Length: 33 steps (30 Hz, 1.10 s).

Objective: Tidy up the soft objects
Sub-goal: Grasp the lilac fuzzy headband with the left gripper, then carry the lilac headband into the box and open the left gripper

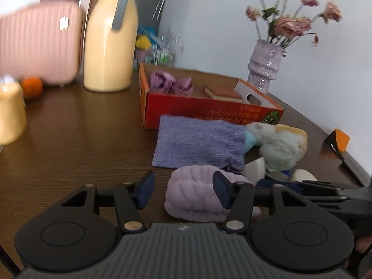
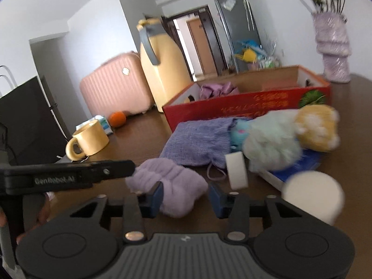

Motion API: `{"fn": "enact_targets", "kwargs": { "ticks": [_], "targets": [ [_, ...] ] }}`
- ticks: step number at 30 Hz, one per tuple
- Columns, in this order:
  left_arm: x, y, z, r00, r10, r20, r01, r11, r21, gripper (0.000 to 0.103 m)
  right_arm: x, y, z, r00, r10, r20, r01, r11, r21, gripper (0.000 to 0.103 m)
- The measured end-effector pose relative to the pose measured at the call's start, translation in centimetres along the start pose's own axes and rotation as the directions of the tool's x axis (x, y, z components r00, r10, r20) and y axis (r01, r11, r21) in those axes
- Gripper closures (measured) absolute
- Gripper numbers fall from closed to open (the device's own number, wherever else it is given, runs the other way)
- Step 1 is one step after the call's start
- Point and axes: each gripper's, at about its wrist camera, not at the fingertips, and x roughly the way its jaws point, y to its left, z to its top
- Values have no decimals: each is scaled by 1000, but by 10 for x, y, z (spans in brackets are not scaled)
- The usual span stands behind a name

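A lilac plush headband (image 1: 193, 190) lies on the brown table between both grippers; it also shows in the right wrist view (image 2: 169, 186). My left gripper (image 1: 183, 191) is open with the headband between its fingers, the right finger against it. My right gripper (image 2: 184, 196) is open around the headband's near end. Behind lie a purple knit pouch (image 1: 197, 144), a pale green and yellow plush toy (image 1: 279, 144) and white sponges (image 2: 237, 172). A red cardboard box (image 1: 209, 109) holds a purple cloth (image 1: 169, 82) and a brown sponge (image 1: 223, 93).
A yellow jug (image 1: 109, 44), pink case (image 1: 39, 41), orange (image 1: 31, 87) and yellow mug (image 2: 89, 140) stand at the left. A lilac vase with flowers (image 1: 265, 69) stands behind the box. A blue and white pack (image 2: 297, 167) lies under the plush toy.
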Motion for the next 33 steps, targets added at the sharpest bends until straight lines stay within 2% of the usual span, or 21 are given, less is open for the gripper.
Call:
{"fn": "enact_targets", "kwargs": {
  "ticks": [1,2,3,5,8,10,12,18,20,22,24,33],
  "targets": [
    [6,6,-1,999,-28,-22,27,999,-29,56,9,-1,3,1000,6,-12,-6,1000,-2,65],
    [12,14,-3,996,-71,-54,67,996,-67,66,18,-2,4,1000,4,-29,-4,1000,-11,66],
    [14,19,-4,993,-93,-69,86,992,-96,69,23,-4,4,999,7,-35,-7,1000,-5,66],
    [9,25,-3,993,-109,-49,102,987,-124,72,30,-8,4,998,40,-52,-39,999,30,70],
    [7,31,-3,992,-118,-50,109,981,-159,74,31,-9,2,998,61,-30,-60,998,29,77],
    [7,33,-4,992,-114,-52,104,981,-166,75,31,-8,2,997,71,-26,-70,997,28,87],
    [6,30,-4,994,-105,-45,97,984,-147,77,30,-6,2,998,64,-17,-64,998,5,87],
    [-2,18,-5,995,-95,-11,94,994,-64,79,30,-10,2,996,84,-17,-83,996,36,90],
    [-8,16,-4,993,-114,18,115,992,-53,79,26,-9,2,997,83,-5,-83,996,17,91],
    [-15,14,-1,989,-148,23,149,986,-73,79,23,-6,2,996,82,15,-82,997,-8,92],
    [-22,5,0,986,-163,28,164,985,-52,79,17,-4,2,997,73,37,-72,997,-24,94],
    [-39,-42,8,974,-219,52,217,976,33,79,-30,-10,1,991,71,116,-74,997,18,98]
  ]
}}
